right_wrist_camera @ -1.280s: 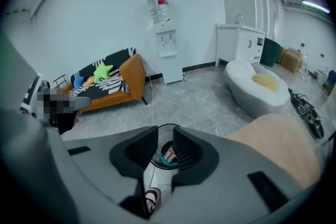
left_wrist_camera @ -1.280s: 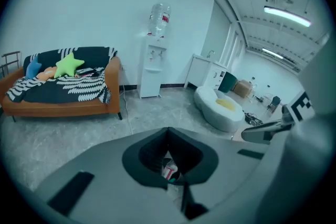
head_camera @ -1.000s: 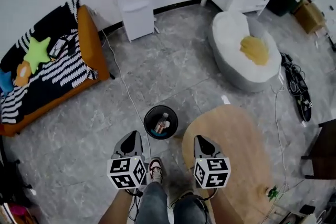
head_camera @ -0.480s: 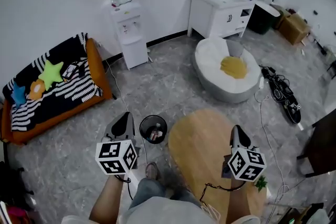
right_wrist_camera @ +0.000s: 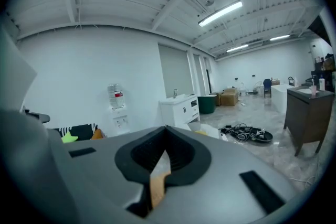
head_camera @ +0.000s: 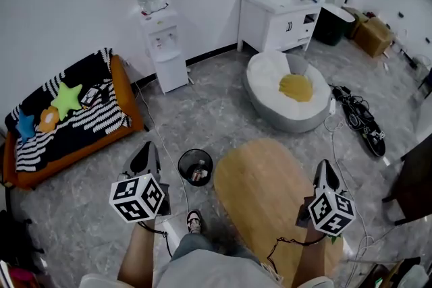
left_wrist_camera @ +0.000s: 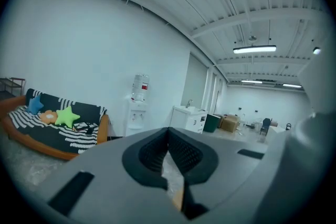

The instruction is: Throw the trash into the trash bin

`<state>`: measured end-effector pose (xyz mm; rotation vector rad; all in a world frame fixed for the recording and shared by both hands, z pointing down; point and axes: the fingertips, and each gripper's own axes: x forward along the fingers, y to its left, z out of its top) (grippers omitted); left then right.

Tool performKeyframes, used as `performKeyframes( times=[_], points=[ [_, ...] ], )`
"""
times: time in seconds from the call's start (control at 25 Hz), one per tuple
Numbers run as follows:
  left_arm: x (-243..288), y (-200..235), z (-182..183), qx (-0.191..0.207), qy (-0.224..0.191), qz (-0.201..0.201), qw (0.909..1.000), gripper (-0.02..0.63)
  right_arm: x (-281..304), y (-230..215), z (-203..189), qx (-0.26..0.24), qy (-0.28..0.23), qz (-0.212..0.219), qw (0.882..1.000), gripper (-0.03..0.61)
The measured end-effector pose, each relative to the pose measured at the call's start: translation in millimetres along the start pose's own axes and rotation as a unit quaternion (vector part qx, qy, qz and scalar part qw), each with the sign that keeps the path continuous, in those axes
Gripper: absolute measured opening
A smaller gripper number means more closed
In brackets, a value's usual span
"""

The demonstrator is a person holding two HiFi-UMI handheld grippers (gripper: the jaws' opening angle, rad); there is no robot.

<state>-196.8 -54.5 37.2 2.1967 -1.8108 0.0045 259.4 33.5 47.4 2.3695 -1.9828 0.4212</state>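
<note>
head view: two tongs, one in each hand. the left tongs (head_camera: pixel 144 150) hang over the floor just left of the one black trash bin (head_camera: pixel 180 164). the right tongs (head_camera: pixel 325 168) are over the right edge of the one oval wooden surface (head_camera: pixel 263 185). the trash (head_camera: pixel 198 175) lies inside the bin, which stands on the floor just beside the surface's left edge. farther off are one orange sofa (head_camera: pixel 125 94) with three small cushions on it, one water dispenser (head_camera: pixel 163 50), one white sink cabinet (head_camera: pixel 275 23) and one bean bag (head_camera: pixel 270 101) with one yellow cushion (head_camera: pixel 295 86).

left gripper view: the tips of the left tongs are pressed together, with nothing between them.

right gripper view: the right tongs are fully closed too, and empty.
</note>
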Motion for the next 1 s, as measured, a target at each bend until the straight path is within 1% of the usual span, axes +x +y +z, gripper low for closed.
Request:
performKeyframes(
  times=[0.4, 0.6, 1.0],
  points=[
    [10.5, -0.1, 15.7, 0.017, -0.011, -0.005, 0.9998, -0.006, 9.5, 11.0, 5.9, -0.010, -0.002, 0.002, 1.000, -0.002],
    [15.1, 4.5, 17.0, 0.015, -0.009, -0.007, 0.9998, -0.006, 13.1, 19.8, 13.0, -0.022, -0.006, 0.003, 1.000, -0.002],
    [17.3, 15.3, 17.8, 0.010, -0.007, -0.008, 0.9999, -0.006, 19.8, 40.6, 12.6, -0.037, -0.001, 0.012, 0.999, 0.000]
  ],
)
